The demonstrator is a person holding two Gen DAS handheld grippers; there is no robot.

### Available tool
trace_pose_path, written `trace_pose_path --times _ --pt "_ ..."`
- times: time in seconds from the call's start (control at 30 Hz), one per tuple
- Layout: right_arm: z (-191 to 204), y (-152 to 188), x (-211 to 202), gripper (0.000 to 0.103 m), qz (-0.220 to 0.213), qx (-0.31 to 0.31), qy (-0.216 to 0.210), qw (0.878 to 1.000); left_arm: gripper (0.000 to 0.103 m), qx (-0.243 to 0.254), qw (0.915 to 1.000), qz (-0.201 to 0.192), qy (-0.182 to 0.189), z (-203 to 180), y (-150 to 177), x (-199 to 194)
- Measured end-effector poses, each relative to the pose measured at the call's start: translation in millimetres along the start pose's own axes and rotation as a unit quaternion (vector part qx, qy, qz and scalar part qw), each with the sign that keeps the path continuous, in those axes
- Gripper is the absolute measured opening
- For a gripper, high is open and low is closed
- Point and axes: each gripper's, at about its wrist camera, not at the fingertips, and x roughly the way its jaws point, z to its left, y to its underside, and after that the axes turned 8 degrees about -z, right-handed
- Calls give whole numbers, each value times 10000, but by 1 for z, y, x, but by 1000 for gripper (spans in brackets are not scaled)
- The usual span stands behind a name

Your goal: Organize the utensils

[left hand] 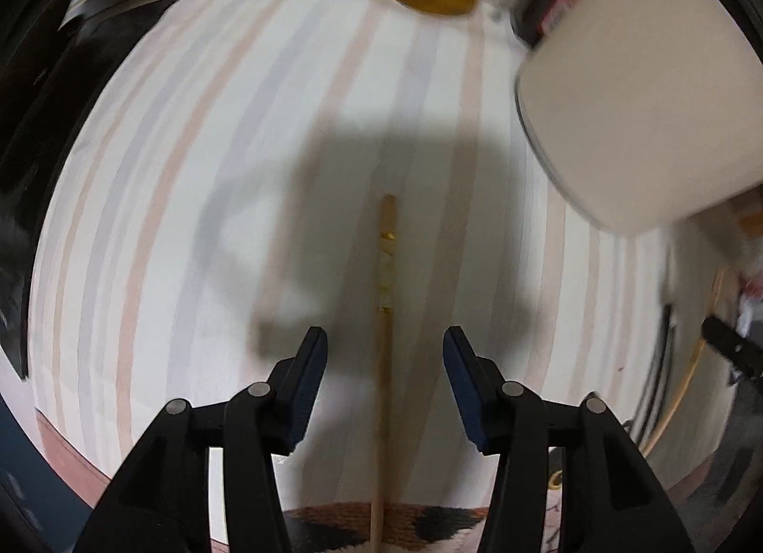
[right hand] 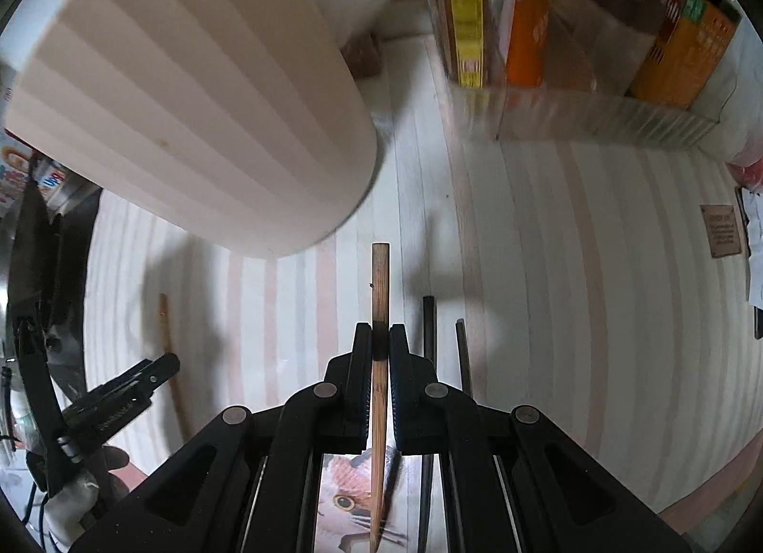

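Striped counter was half cleared: a brown chopstick was pinched by the right gripper; the left gripper fingers were spread over a pale chopstick; two dark chopsticks were left.

A striped cloth in pale pink, grey and white is covering the work surface. Boxes in yellow and orange are standing upright in a clear ribbed tray at the far edge. Overhead light is casting soft shadows.
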Motion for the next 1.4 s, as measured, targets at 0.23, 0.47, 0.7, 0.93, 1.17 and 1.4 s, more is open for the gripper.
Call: trace_pose_path --times 0.23,0.47,0.7,0.93,1.17,1.4 --pt "8 2 12 7 132 -82 68 9999 48 366 9990 39 -247 -16 0 5" --pt "10 2 13 7 166 -101 119 9997 5 481 9983 -184 -264 -22 2 3" --pt "14 4 4 7 60 -137 83 9999 4 214 9994 -284 14 -6 9 -12" --pt "3 2 -22 7 -245 -97 -29 9996 4 132 9967 -709 367 -4 29 -67" --pt "-9 -3 -49 7 -509 20 -120 9986 4 199 9916 -1092 666 -27 37 -106" --pt "-14 -5 -74 7 -748 59 -253 9969 4 308 9835 -1546 891 -40 30 -149"
